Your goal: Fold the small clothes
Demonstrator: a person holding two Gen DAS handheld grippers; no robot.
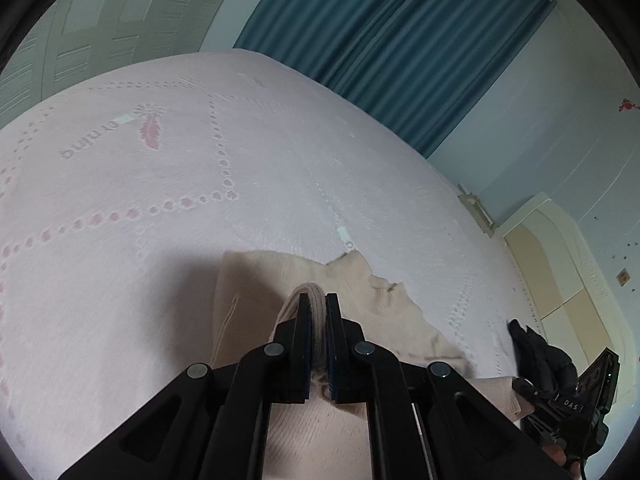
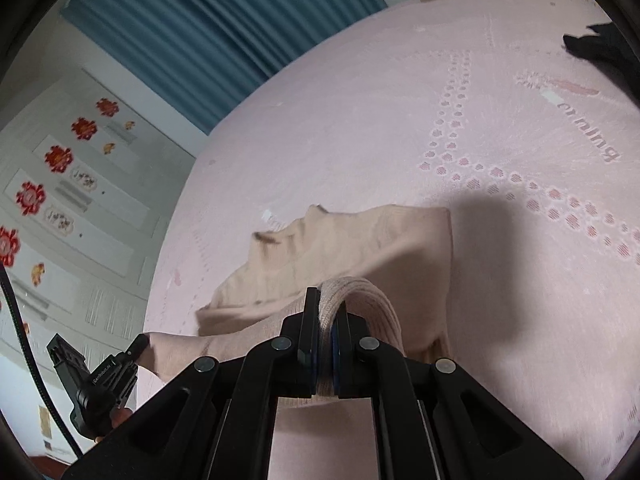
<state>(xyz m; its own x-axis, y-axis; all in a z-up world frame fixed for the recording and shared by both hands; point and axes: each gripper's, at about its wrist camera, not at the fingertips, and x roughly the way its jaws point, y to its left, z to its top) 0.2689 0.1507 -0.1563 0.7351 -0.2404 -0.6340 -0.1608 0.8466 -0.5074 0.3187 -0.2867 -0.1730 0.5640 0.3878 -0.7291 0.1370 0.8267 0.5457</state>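
Beige knit garment (image 1: 256, 280), ribbed at its edge, lies partly on the pink bedspread (image 1: 120, 184) and partly lifted off it. The far portion rests flat on the cover; the near portion rises toward the two grippers. A ragged, folded-over edge shows on the side nearer the curtain.

Left gripper (image 1: 318, 300): jaws drawn nearly together, a thick fold of the ribbed hem pinched between the blue-lined pads. Right gripper (image 2: 328, 308): jaws likewise closed on the fabric, with a loop of the ribbed band arching over the right-hand finger. Each gripper appears at the edge of the other's view (left one at lower left of the right wrist view, right one at lower right of the left wrist view), with cloth stretched between them.

The bedspread carries rows of pink dotted motifs and a feather design (image 1: 151, 134) with lettering. A dark shadow falls on the cover beside the garment. Beyond the bed hang teal curtains (image 1: 400, 40). A pale wardrobe (image 2: 60, 200) bears red flower decals. A dark item (image 2: 600, 48) lies at the far corner of the bed; what it is cannot be made out.
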